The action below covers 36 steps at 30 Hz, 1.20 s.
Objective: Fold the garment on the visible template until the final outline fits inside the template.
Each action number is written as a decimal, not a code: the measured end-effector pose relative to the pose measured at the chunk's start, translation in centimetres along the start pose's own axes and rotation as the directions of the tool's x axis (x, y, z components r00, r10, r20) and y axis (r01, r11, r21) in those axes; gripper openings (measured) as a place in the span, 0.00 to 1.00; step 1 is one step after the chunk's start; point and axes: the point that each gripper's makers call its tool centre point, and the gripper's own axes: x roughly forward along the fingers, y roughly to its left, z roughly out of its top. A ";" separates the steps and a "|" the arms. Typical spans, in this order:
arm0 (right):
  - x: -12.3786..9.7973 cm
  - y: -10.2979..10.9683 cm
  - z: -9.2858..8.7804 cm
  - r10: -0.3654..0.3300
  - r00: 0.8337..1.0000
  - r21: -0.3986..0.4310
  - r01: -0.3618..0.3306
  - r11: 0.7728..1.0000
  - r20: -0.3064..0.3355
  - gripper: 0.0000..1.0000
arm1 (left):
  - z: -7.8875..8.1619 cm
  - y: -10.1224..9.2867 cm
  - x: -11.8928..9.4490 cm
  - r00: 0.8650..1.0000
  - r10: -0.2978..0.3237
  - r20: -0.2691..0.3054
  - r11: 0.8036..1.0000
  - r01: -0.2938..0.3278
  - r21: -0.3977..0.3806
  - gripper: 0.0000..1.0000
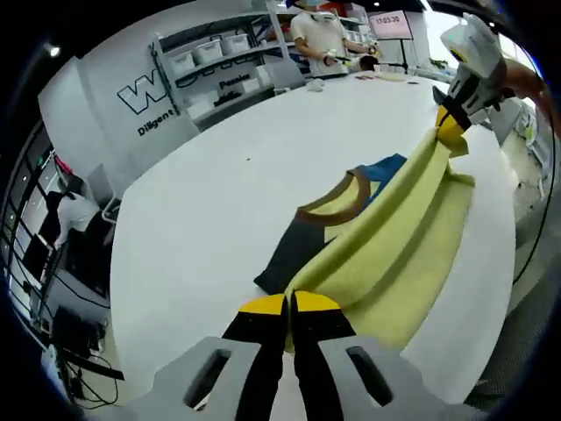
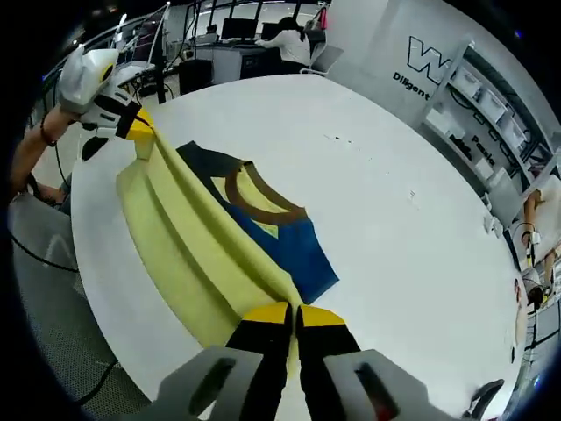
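Note:
A yellow T-shirt (image 1: pixel 394 254) with a brown collar (image 1: pixel 337 200), one dark grey sleeve (image 1: pixel 294 254) and one blue sleeve (image 1: pixel 386 169) lies on the white table (image 1: pixel 219 202). Its hem edge is lifted and stretched taut between both grippers. My left gripper (image 1: pixel 289 305) is shut on one end of the yellow hem. The right gripper (image 1: pixel 450 125) holds the far end there. In the right gripper view my right gripper (image 2: pixel 292 310) is shut on the yellow shirt (image 2: pixel 188 254). The left gripper (image 2: pixel 140 127) pinches the far end, and the blue sleeve (image 2: pixel 298 254) lies flat.
The table's rounded edge (image 2: pixel 105 289) runs close under the shirt, with grey floor beyond. Shelving with bins (image 1: pixel 219 53) and a person at a bench (image 1: pixel 320 35) stand past the table's far side. Another person sits at desks (image 2: pixel 285 39).

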 end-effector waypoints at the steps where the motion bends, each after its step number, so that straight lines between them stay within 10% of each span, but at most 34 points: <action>1: 0.7 -0.2 0.0 -0.004 1.000 0.020 0.004 1.000 0.002 0.00 | -0.2 0.1 0.6 1.000 0.001 -0.011 1.000 -0.002 -0.003 0.00; 23: 7.5 -0.5 -1.9 -0.014 0.998 0.063 0.018 0.998 -0.061 0.00 | -3.6 0.0 5.9 0.996 0.007 -0.087 0.999 -0.012 -0.050 0.02; 36: 5.2 -2.3 -1.1 -0.100 0.995 0.062 0.098 0.993 0.017 0.08 | -3.6 2.7 3.6 0.994 0.061 -0.090 0.997 -0.065 -0.039 0.13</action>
